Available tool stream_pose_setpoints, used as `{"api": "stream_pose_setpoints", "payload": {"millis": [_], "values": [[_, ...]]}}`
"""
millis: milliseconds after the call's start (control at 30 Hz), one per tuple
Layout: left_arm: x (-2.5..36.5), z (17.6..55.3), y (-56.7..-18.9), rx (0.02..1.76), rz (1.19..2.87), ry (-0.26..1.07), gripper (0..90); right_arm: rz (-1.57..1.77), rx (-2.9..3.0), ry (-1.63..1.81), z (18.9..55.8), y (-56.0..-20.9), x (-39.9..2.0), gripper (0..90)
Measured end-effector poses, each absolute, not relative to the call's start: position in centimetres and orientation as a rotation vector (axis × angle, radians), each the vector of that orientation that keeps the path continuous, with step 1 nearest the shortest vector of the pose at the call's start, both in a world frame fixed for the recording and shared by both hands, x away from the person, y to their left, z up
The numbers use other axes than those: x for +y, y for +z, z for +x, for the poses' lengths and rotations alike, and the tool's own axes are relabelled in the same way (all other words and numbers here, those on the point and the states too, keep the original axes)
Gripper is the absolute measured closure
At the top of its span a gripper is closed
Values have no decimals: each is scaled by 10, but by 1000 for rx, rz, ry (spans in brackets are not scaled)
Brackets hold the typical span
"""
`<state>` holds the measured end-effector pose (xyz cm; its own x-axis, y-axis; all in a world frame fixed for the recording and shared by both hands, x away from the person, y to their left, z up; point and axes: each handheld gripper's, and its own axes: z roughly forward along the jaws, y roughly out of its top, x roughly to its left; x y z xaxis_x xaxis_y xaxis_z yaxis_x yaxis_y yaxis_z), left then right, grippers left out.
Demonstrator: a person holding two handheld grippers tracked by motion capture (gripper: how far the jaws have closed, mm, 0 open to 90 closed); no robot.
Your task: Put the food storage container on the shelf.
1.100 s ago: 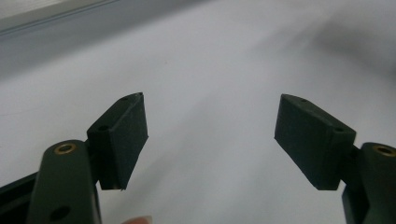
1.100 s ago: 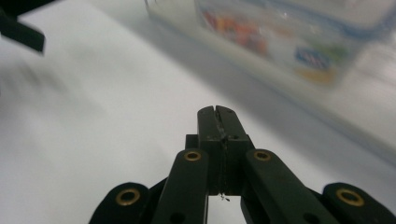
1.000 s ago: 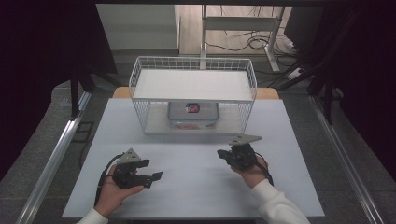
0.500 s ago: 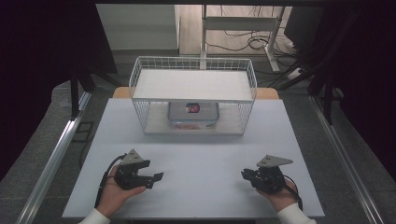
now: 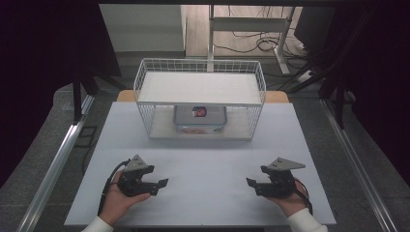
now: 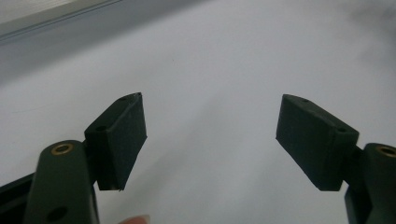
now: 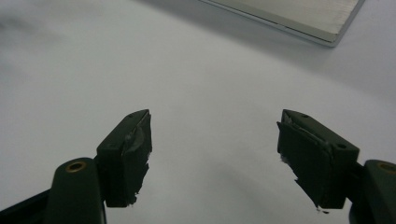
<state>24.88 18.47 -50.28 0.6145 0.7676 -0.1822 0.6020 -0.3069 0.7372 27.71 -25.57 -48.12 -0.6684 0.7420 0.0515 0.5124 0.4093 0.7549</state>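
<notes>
Table [image 5: 203, 164] surface, white and bare across its near half, is spread through the middle of the high view, and toward its far edge a white wire basket rack [image 5: 199, 99] is set, centred a little above the middle of the frame. Under the rack's upper shelf, on the lower level, a clear lidded container [image 5: 200, 118] with something red inside is seen, lying with its long side across the frame, parallel to the table's near edge. Both grippers are held low in the frame, well apart from the rack and from each other: the left gripper [image 5: 162, 182] at lower left, its jaws turned toward the centre of the frame, and the right gripper [image 5: 250, 182] at lower right, likewise turned inward. The container is thus placed up-frame and between the two, roughly midway, so neither hand is clearly favoured; the right one is perhaps a touch farther out to the side. A reach from either would have to be made up-frame and inward, then in under the shelf through the rack's open front, which is judged to be the relation that matters most. In the left gripper view the left gripper [image 6: 210, 135] is shown with its jaws spread wide and only table between them. In the right gripper view the right gripper [image 7: 214, 154] is also shown wide, its jaws just having been opening, with nothing between the worn pads [image 7: 135, 154].
</notes>
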Motion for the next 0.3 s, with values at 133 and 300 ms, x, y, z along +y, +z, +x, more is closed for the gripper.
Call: {"api": "stream_pose_setpoints", "payload": {"millis": [133,300], "values": [[185,249,-503,1077,2027,261,240,1078,2386,1120,277,-481,-255,251],[185,252,-503,1085,2021,259,238,1070,2390,1123,279,-482,-257,234]]}}
